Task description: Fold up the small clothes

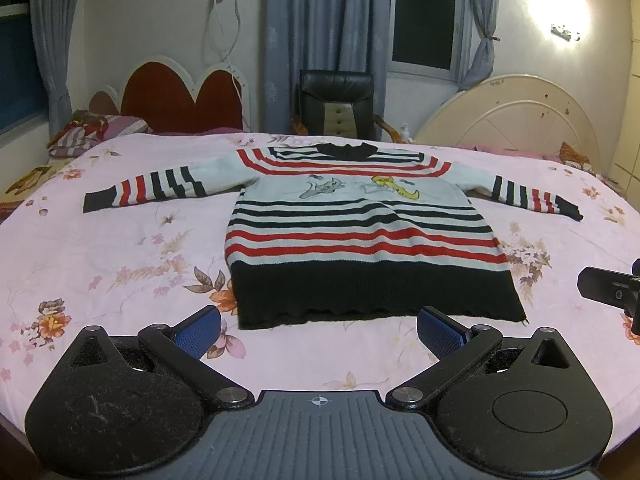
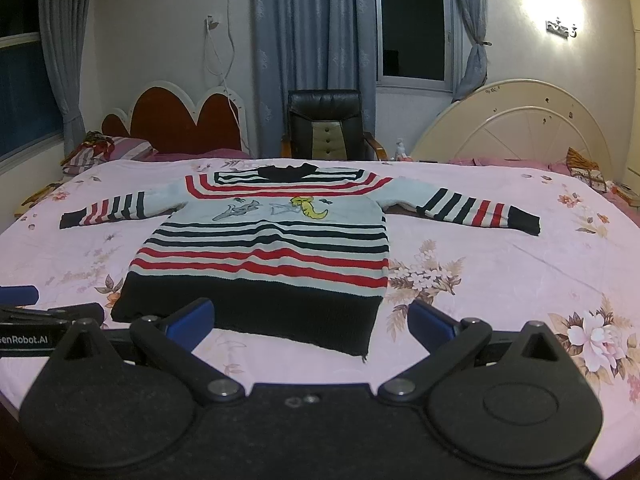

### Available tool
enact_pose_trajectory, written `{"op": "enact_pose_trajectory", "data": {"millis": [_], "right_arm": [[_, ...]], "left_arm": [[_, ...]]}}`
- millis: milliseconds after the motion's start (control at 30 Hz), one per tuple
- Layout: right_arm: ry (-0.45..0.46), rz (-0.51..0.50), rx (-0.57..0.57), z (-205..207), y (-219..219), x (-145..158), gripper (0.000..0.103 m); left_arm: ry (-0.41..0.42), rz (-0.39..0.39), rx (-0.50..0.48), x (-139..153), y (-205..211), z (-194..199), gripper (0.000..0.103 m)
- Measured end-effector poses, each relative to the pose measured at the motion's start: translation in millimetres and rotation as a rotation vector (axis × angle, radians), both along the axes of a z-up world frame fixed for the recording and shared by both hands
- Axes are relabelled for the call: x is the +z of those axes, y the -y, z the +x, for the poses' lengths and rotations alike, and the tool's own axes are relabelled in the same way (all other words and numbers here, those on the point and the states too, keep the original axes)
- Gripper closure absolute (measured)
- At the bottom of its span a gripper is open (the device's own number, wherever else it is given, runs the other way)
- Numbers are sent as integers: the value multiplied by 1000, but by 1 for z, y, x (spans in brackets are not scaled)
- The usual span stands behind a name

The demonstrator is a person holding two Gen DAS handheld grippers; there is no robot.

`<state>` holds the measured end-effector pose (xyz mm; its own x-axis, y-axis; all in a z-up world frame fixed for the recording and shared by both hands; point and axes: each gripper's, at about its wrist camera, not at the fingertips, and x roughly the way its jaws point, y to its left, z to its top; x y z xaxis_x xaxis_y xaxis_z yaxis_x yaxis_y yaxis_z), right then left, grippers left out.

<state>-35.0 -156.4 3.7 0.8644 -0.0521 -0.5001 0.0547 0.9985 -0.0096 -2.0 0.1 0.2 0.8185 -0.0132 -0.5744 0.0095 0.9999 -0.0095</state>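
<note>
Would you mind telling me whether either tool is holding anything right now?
Nothing is held: left tool and right tool are open, short of the sweater.

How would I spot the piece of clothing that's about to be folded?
Look at the big bed with the pink floral sheet. Spread flat in its middle, sleeves out, lies a small sweater. It alone has red, black and pale stripes, a wide black hem and cartoon figures across the chest.
</note>
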Motion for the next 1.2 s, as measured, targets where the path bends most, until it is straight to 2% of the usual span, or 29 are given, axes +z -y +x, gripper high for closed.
{"op": "enact_pose_trajectory", "data": {"millis": [433,700,933,1067,1200], "right_arm": [[-23,-20,-10,-1,2,-6,1],[-38,-1,-100,12,35,-5,1],[-43,55,-177,43,80,-6,1],[-54,172,-123,76,118,-6,1],[-44,221,-125,116,156,-5,3]], "left_arm": [[-32,20,31,-10,0,9,0],[-54,18,16,-9,24,35,0],[-17,46,-61,-7,53,69,0],[-11,65,-103,-6,71,104,0],[27,43,-54,-5,82,144,0]]}}
